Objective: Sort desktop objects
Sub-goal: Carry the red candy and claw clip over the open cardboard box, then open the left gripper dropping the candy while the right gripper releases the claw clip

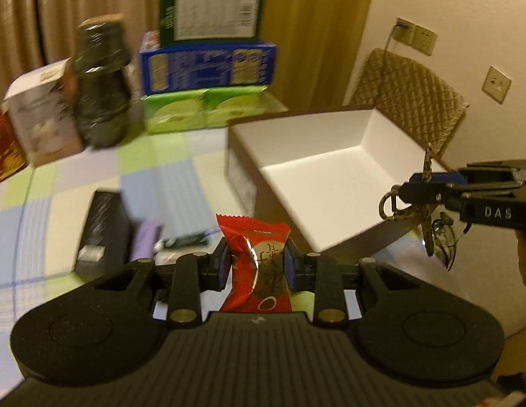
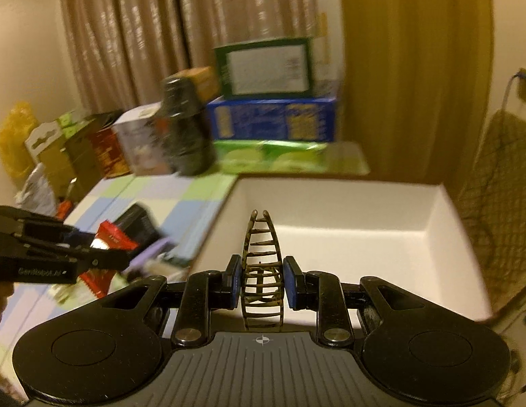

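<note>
My left gripper (image 1: 256,264) is shut on a red candy wrapper (image 1: 256,264) with gold print, held above the checked tablecloth just left of the white open box (image 1: 317,142). My right gripper (image 2: 261,283) is shut on a tortoiseshell hair claw clip (image 2: 263,271) and holds it over the near edge of the white box (image 2: 442,230). In the left wrist view the right gripper (image 1: 429,186) shows at the right with the clip (image 1: 427,166) and a dangling key ring. In the right wrist view the left gripper (image 2: 103,254) shows at the left with the red wrapper (image 2: 110,235).
A black small box (image 1: 103,234), a purple item (image 1: 147,237) and a dark flat item lie on the tablecloth. At the back stand a dark jar (image 1: 101,84), a white carton (image 1: 42,115) and stacked green and blue boxes (image 1: 208,64). A woven chair (image 1: 412,95) is behind the white box.
</note>
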`<state>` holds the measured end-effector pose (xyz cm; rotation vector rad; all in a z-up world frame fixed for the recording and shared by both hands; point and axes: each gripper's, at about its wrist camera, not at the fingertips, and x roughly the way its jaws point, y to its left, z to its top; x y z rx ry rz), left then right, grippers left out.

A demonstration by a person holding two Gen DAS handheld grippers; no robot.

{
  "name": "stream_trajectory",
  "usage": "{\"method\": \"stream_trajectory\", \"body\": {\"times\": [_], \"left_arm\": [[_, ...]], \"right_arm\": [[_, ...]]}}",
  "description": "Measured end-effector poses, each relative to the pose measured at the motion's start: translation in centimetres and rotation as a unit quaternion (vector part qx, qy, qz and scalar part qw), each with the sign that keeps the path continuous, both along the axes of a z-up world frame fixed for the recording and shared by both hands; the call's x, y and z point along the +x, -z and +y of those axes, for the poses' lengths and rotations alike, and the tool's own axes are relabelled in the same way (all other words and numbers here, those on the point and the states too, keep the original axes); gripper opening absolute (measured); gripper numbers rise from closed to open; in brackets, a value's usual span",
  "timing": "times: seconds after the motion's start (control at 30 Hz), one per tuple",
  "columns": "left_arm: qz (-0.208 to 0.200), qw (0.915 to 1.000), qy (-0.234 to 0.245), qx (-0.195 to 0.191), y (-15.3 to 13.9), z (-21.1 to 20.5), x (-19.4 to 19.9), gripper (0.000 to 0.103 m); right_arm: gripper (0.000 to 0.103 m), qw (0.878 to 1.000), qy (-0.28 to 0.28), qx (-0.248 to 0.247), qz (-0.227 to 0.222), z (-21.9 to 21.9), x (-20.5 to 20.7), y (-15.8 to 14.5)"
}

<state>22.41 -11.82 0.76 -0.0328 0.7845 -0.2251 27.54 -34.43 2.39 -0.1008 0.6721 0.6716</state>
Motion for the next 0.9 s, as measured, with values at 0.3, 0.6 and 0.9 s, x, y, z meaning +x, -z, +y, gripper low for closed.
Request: {"method": "stream_trajectory", "body": {"times": [0.3, 0.6, 0.9], "left_arm": [[0.002, 0.9997, 0.024, -0.006, 0.0, -6.1, 6.9, 0.026], [0.062, 0.9972, 0.036, -0.020, 4.4, -11.7, 13.8, 0.026], [0.118, 0.9929, 0.012, -0.008, 9.1, -14.9, 18.5, 0.027]], "right_arm": [[0.023, 0.999, 0.044, -0.013, -0.006, -4.0, 7.5, 0.5], [0.023, 0.996, 0.062, -0.028, 0.063, -4.7, 13.1, 5.0], [0.023, 0.991, 0.073, -0.016, 0.112, -4.9, 16.9, 8.3]]}}
